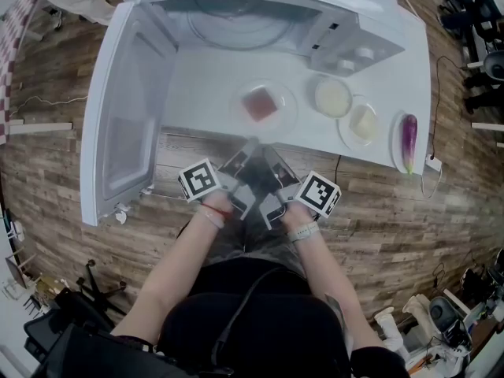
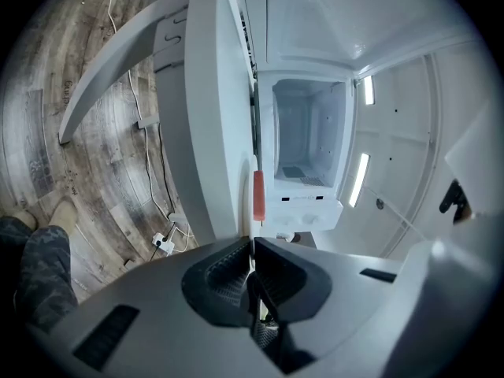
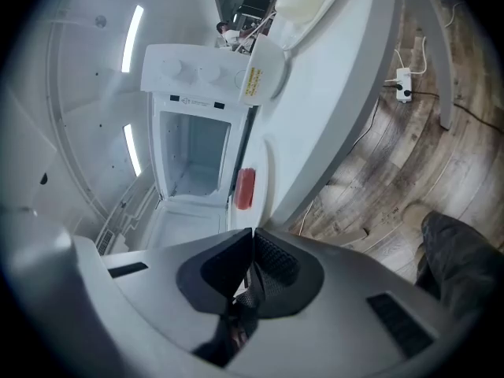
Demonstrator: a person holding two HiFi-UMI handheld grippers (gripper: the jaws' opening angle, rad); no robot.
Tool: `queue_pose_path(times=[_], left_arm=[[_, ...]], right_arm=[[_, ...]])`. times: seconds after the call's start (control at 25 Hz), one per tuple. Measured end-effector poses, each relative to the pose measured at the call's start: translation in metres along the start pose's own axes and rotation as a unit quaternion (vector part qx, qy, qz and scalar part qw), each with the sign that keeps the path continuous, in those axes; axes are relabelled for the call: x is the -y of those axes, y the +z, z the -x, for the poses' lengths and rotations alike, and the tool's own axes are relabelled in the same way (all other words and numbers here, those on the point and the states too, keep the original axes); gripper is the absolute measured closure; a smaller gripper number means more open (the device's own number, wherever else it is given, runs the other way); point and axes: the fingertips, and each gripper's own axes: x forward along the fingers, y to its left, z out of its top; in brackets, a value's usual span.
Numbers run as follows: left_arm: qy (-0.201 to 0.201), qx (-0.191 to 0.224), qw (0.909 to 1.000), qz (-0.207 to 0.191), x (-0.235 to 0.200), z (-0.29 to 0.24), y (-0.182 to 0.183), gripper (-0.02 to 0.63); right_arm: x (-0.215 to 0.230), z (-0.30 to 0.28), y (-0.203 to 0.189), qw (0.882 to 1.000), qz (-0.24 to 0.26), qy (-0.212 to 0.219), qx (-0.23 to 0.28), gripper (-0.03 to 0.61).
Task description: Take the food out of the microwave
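While the one microwave (image 1: 260, 22) stands with its door (image 1: 126, 116) swung open to the left, the red food (image 1: 259, 103) lies outside it on one glass plate (image 1: 289, 116), on the white table (image 1: 197, 89) just in front of the cavity. To the right sit two more dishes, a bowl (image 1: 333, 97) with pale contents and a saucer (image 1: 362, 123) with a pale piece, then one eggplant (image 1: 409, 138) near the table's end. Two grippers, each bearing one marker cube, are side by side at the near table edge, tips toward the plate. Left gripper (image 2: 252, 244): jaws closed together, nothing between the pads. Right gripper (image 3: 252, 233): jaws likewise closed, gripping nothing.
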Motion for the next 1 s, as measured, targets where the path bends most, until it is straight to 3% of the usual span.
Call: queue_pose_path(times=[0.64, 1.0], left_arm=[[-0.010, -0.006, 0.9999, -0.013, 0.003, 0.003, -0.002, 0.588], [0.025, -0.053, 0.9961, -0.066, -0.009, 0.012, -0.014, 0.588]], right_arm=[[0.001, -0.005, 0.008, 0.998, -0.059, 0.014, 0.014, 0.557], [0.000, -0.007, 0.018, 0.997, -0.065, 0.017, 0.031, 0.557]])
